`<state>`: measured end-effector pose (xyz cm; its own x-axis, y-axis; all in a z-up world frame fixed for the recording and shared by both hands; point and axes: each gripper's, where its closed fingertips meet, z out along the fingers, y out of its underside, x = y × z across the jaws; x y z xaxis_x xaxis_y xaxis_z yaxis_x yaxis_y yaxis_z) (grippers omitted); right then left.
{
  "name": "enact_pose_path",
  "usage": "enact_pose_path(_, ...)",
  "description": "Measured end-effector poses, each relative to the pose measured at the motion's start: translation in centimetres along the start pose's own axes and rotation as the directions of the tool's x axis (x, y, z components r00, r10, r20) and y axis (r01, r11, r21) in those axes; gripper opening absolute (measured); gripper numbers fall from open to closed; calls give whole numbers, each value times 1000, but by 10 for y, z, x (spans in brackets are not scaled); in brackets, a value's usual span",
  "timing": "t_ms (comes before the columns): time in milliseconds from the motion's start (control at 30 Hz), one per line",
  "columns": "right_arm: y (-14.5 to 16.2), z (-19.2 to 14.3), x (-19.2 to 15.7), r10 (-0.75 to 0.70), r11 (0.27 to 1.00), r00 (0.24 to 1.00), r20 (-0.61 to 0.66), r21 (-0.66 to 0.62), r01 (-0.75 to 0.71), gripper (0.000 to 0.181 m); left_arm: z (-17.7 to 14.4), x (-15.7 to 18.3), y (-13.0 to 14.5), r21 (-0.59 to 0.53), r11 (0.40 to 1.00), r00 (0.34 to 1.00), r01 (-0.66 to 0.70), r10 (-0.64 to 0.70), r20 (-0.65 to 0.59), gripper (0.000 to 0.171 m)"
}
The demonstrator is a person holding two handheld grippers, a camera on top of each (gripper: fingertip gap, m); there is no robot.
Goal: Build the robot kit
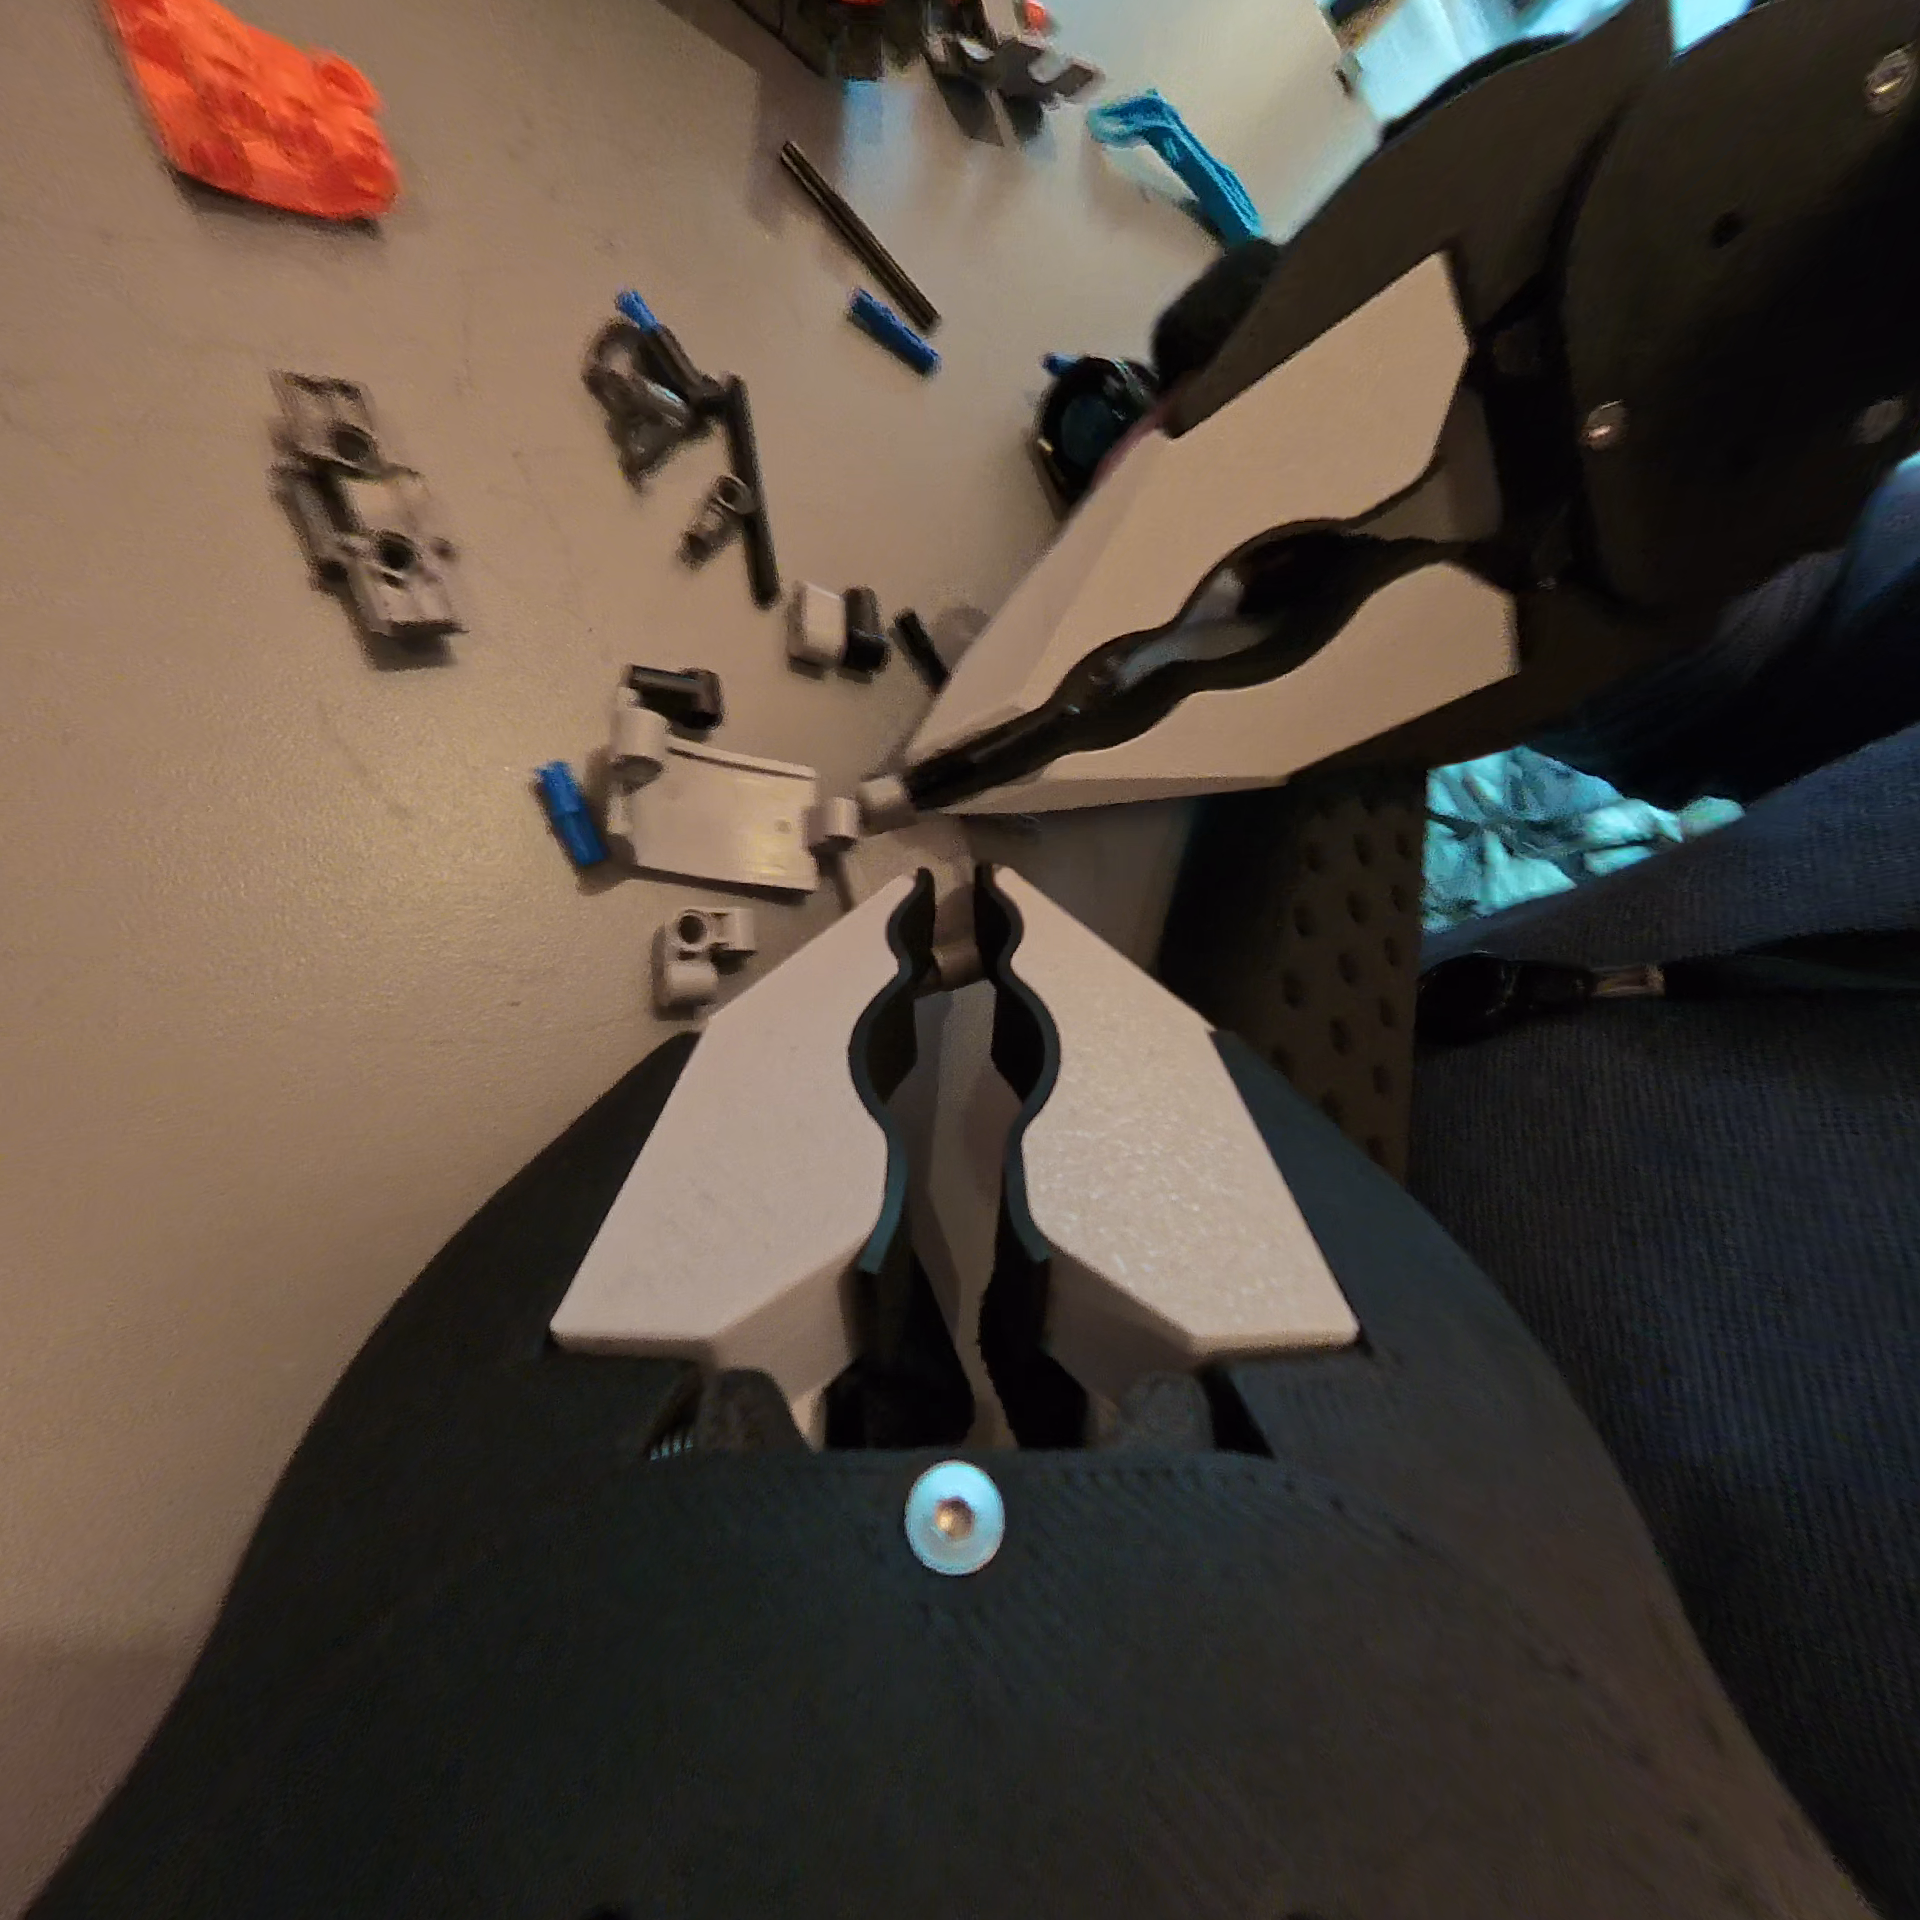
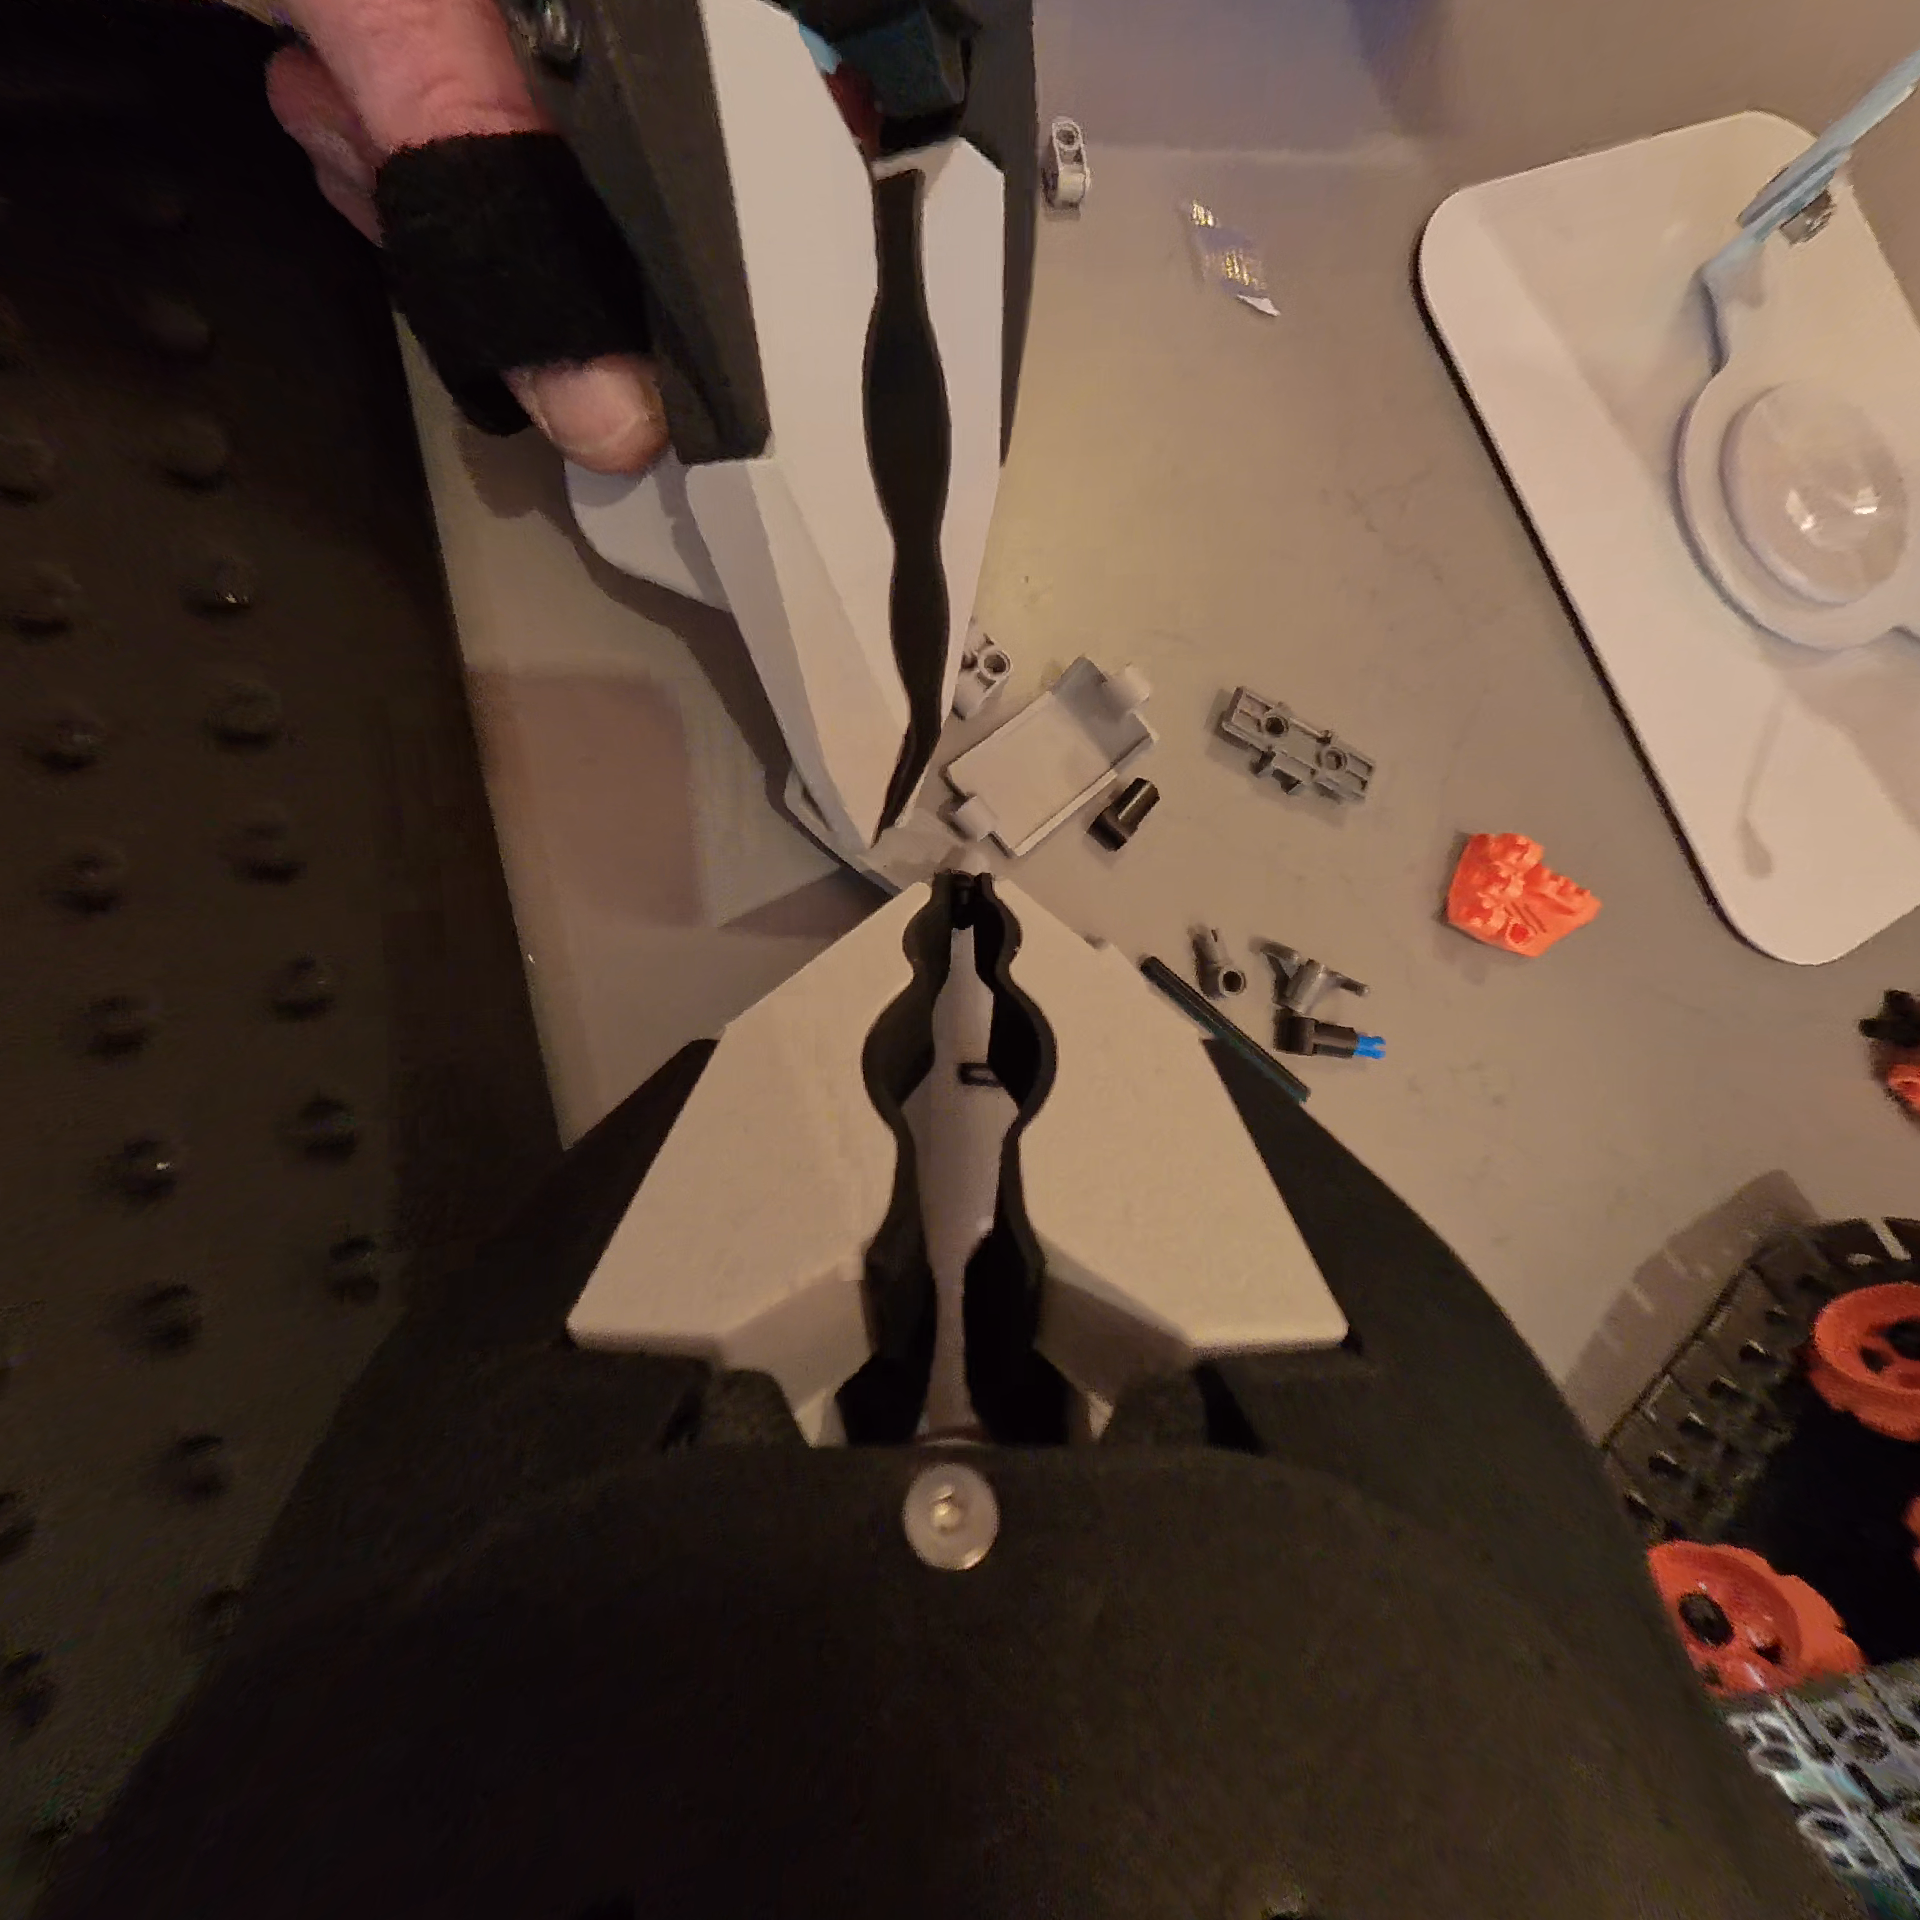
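Note:
My left gripper point(image 1: 951, 899) is shut on a small grey piece point(image 1: 951, 943) pinched between its tips, low over the grey table. My right gripper point(image 2: 966, 883) is shut on a small black pin point(image 2: 964, 902). The two grippers meet almost tip to tip: the right gripper point(image 1: 914, 795) comes in from the upper right in the left wrist view, and the left gripper point(image 2: 896, 816) comes down from the top in the right wrist view. A flat grey panel with side lugs point(image 1: 727, 821) point(image 2: 1049, 758) lies just beyond both tips. A small black sleeve point(image 2: 1124, 814) lies beside it.
Loose parts lie on the table: an orange piece point(image 1: 260, 114) point(image 2: 1522, 894), a grey holed plate point(image 1: 364, 509) point(image 2: 1294, 753), a black axle point(image 1: 857, 234), blue pins point(image 1: 569, 800). A white board point(image 2: 1538, 343) is at the right, a black studded mat point(image 2: 208, 831) at the left, orange wheels point(image 2: 1756, 1621) at the lower right. The grippers are tip to tip, or close to it.

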<state>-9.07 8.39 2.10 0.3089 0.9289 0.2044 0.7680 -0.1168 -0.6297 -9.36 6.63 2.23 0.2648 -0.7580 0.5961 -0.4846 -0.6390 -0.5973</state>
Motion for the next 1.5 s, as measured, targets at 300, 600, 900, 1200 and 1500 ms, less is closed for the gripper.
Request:
enact_pose_path(300,-5,6,-4,-14,998,999,-33,56,16,1,0,7,5,-24,998,998,-55,55,3,3)
enact_pose_path(600,-14,-9,-16,-3,988,982,191,150,-26,2,-33,-4,27,-71,992,957,-103,119,265,32)
enact_pose_path(900,-15,-2,-21,-37,990,966,255,138,1,1,-14,-4,28,-150,983,946,-104,144,290,6)
enact_pose_path(1200,-22,-15,-29,-35,976,940,339,213,-40,1,-8,3,20,-145,936,889,-320,350,296,5)
enact_pose_path(1500,-18,-16,-31,-44,973,930,366,225,-42,2,-10,16,12,-96,852,794,-514,515,323,5)
